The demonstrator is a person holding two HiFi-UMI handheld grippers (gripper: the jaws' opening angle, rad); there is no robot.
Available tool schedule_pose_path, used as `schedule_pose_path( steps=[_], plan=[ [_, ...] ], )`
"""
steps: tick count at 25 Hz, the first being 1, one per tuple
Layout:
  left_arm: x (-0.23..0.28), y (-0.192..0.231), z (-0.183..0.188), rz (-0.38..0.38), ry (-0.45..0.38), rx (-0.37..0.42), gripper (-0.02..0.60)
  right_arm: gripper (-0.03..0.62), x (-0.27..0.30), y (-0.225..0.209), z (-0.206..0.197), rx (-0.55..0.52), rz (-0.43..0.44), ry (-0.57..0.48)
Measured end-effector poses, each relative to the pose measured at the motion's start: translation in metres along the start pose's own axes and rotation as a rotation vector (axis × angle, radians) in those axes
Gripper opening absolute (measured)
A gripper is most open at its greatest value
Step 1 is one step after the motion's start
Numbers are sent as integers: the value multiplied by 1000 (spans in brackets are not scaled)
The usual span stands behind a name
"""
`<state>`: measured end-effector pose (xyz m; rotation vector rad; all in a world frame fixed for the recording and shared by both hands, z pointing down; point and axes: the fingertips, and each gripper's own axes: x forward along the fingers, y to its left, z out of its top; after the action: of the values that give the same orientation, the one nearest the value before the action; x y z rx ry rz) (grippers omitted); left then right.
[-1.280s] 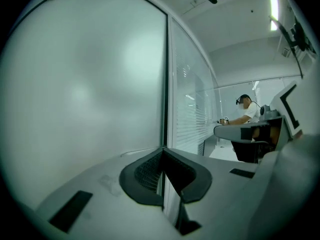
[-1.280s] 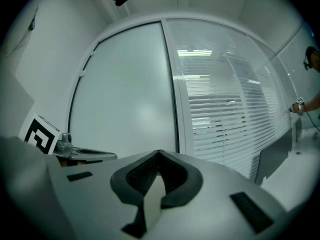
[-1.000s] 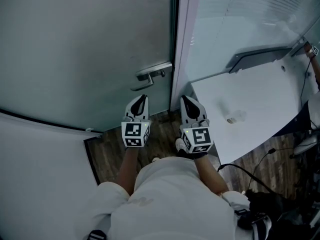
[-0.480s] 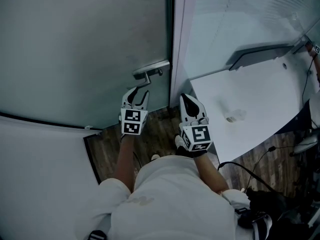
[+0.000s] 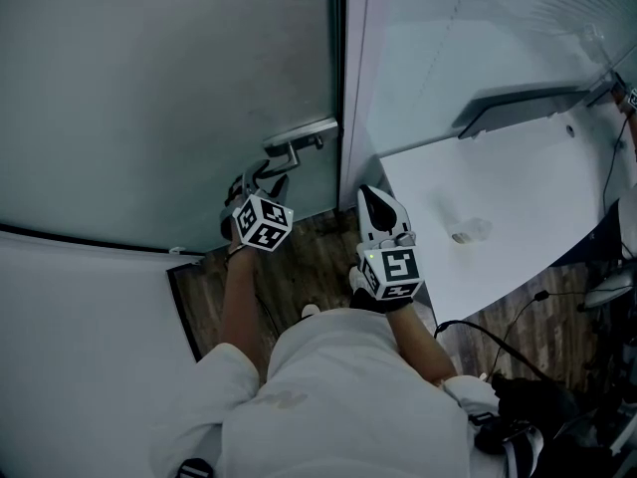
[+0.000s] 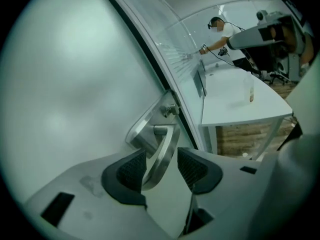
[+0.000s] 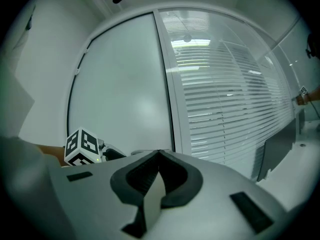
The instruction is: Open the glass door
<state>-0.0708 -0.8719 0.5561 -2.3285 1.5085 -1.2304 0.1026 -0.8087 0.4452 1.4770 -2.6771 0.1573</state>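
Left gripper (image 5: 261,182) dropped and rolled toward handle (image 6: 161,144), jaws just opening wide, its own view shows it between pads (image 6: 132,170), ungripped, head view hides that, right gripper (image 7: 159,155) closed empty, door (image 5: 169,88) shut.

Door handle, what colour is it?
The door handle is shiny silver metal. It shows best in the left gripper view.
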Motion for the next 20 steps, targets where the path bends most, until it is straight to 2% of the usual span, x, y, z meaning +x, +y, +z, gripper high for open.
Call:
schedule_pose_path(
  steps=[8, 13, 16, 20],
  plan=[
    [7, 0, -7, -24, 77, 43, 179, 2, 2, 3, 0, 6, 2, 5],
    [9, 3, -3, 33, 45, -29, 176, 3, 1, 3, -3, 11, 3, 12],
    [12, 3, -3, 69, 74, 40, 167, 2, 2, 4, -2, 10, 4, 15],
    [15, 2, -5, 51, 122, 135, 149, 2, 3, 5, -3, 7, 7, 23]
  ],
)
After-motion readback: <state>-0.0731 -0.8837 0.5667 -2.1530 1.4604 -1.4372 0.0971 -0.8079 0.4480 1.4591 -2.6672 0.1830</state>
